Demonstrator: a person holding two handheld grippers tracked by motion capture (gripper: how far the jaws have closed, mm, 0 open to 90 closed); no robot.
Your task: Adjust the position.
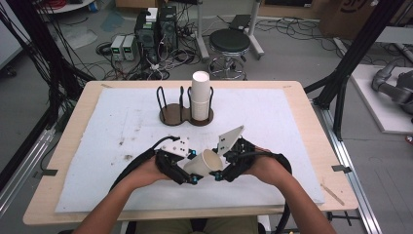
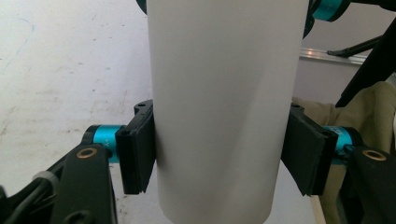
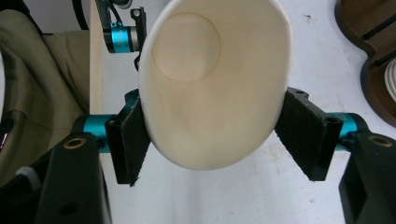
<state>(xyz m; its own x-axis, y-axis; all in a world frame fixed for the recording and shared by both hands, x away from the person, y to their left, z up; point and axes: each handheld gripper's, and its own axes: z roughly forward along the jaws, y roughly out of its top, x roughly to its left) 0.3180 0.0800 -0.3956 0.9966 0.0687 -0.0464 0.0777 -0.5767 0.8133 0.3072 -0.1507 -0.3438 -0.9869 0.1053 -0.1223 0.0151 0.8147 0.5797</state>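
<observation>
Gripping paper cup [image 1: 207,164] near table edge [image 1: 195,213], both claws

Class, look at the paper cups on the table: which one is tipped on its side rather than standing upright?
The cup held between the two tools near the table's front edge lies tilted, mouth toward the right tool. The stacked cups stand upright in the wooden holder.

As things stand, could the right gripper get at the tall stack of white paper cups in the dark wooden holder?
Probably not yet: the right gripper is shut on the loose white paper cup, which the left gripper also clamps. The path across the white mat to the stack looks free.
</observation>
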